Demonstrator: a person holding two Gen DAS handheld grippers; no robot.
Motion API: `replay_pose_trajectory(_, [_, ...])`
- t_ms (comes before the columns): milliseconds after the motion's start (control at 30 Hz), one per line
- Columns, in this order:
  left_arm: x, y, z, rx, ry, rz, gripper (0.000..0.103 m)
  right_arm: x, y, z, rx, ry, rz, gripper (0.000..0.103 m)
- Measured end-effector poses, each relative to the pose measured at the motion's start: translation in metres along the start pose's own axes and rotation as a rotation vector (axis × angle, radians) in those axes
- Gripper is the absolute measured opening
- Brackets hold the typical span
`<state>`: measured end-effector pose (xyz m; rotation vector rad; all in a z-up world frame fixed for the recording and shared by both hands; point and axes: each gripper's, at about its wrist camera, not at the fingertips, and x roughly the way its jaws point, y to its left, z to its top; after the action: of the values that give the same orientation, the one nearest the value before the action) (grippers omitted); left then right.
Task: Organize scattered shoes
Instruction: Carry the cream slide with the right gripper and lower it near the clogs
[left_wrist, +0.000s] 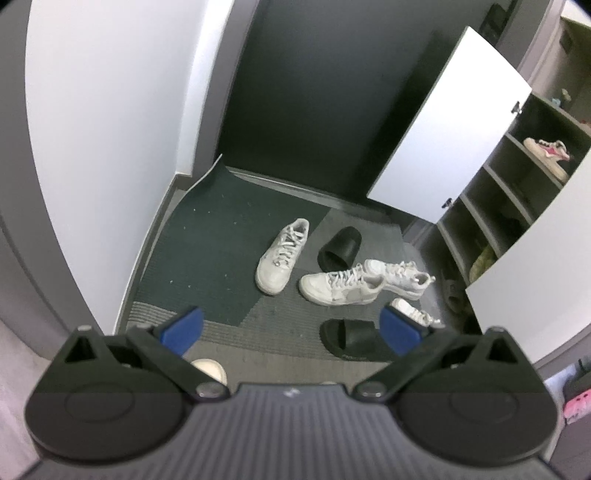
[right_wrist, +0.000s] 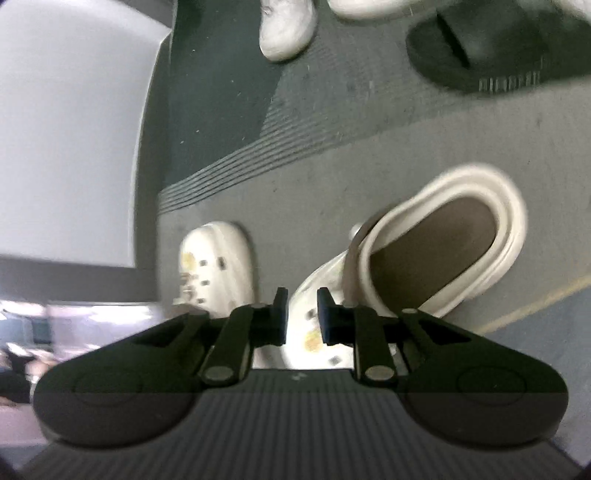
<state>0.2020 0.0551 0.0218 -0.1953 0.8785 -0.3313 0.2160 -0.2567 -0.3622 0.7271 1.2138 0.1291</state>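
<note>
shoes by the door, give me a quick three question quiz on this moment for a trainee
1. True or false: the left gripper is holding a white sneaker.
2. Count: how many black slides lie on the floor in the left wrist view?
3. Pick one: what sits between the pads of the right gripper?
A. a white sneaker
B. a cream clog
C. a black slide

Key
1. False: its jaws stand wide open with nothing between them.
2. Two.
3. B: the jaws are shut on it and it sits tilted.
</note>
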Motion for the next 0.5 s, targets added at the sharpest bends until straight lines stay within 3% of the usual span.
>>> replay_pose_trajectory(67, [0.0,0.001,-0.001,-0.002,0.003,0.001,0.103,-0.004,-0.004,0.002,-0.011,-0.03,0.008,0.024])
replay_pose_trajectory(133, [0.0,0.001,0.0,-0.002,-0.001,0.004,0.103,-0.007,-0.006,0.003,-0.061,-0.041,-0.054,0.025])
replay_pose_trajectory(333, [0.007,0.004,0.004,-0.017,0.009,0.021,0.103,0.001,-0.019,0.001,-0.129,0.031,-0.122,0.025])
replay_pose_trajectory(500, [0.012,-0.001,0.004,-0.004,0.024,0.012,0.103,0.003,-0.028,-0.003,-0.134,0.031,-0.095,0.025])
